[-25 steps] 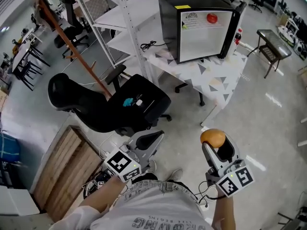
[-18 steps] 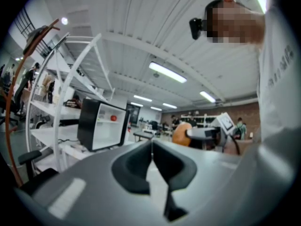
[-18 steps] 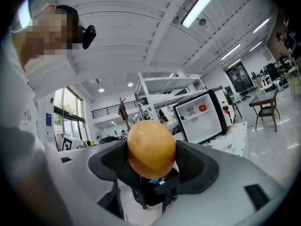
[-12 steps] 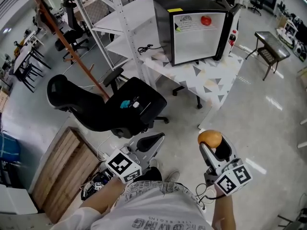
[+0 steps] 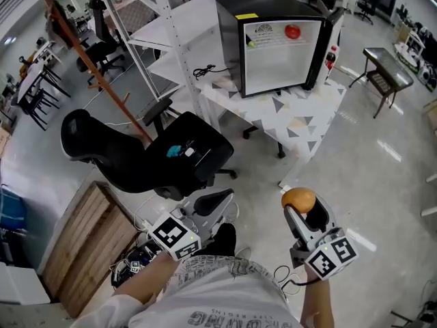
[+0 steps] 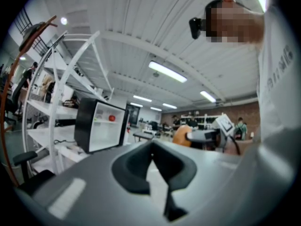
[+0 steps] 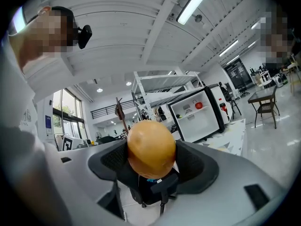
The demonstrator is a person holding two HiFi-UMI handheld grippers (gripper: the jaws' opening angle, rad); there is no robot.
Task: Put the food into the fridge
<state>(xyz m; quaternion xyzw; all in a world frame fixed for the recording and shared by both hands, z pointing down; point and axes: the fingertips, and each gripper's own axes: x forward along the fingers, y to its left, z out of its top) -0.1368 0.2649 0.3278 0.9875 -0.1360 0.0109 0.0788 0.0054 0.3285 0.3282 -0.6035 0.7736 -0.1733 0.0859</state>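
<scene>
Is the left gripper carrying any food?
No, the left gripper has its jaws together with nothing between; the orange fruit sits in the right gripper.

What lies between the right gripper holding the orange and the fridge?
In the head view: bare floor, then the front of the patterned table under the fridge.

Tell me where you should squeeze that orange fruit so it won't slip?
Across its fat middle, one jaw on each side, just as the right gripper has it. The orange fruit is round and smooth, so any side works, but a grip near its top would probably let it pop out.
</scene>
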